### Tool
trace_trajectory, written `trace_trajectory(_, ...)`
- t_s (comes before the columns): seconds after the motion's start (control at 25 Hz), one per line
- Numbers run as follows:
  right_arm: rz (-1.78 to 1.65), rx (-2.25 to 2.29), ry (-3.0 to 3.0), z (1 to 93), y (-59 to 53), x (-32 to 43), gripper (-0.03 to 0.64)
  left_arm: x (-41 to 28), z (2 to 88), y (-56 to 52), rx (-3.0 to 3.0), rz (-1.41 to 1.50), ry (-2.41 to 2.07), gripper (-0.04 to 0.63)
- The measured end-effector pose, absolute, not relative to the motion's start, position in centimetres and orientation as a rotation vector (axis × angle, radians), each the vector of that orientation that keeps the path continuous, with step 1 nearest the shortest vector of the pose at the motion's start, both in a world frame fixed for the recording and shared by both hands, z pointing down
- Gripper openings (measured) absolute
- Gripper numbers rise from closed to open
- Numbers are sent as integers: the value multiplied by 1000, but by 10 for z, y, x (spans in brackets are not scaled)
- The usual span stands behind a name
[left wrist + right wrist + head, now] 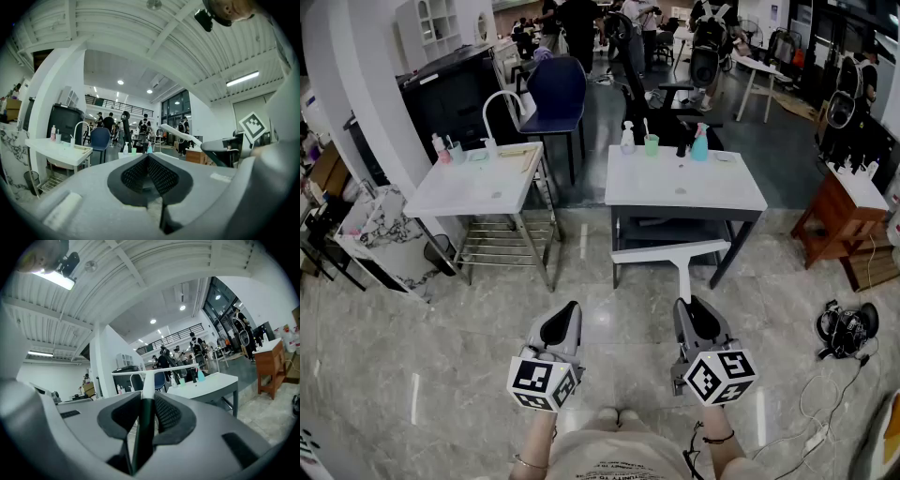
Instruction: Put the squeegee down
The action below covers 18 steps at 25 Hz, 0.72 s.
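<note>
Squeegee [680, 258] was up in the air, short of the table [741, 202]. The right gripper [700, 317] was clamped on its handle, held level. Left gripper [562, 323] was closed up, empty. My worry: letting go from there would've dropped it on the floor [441, 375], since nothing was underneath it.
</note>
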State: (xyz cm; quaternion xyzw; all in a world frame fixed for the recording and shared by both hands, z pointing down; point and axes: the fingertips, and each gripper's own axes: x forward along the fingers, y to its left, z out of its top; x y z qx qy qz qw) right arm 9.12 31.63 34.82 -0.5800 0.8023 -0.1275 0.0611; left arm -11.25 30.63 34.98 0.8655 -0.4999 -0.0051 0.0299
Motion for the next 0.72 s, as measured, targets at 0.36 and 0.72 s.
trace_trajectory(0.36,-422,-1741,2401,353,321,109,95,-98,350,314,2659,-21,-1559,23)
trace_trajectory(0.72,-468,-1733,2367,362,325,127,95,-93,358,321,2622,-51,-1585,23)
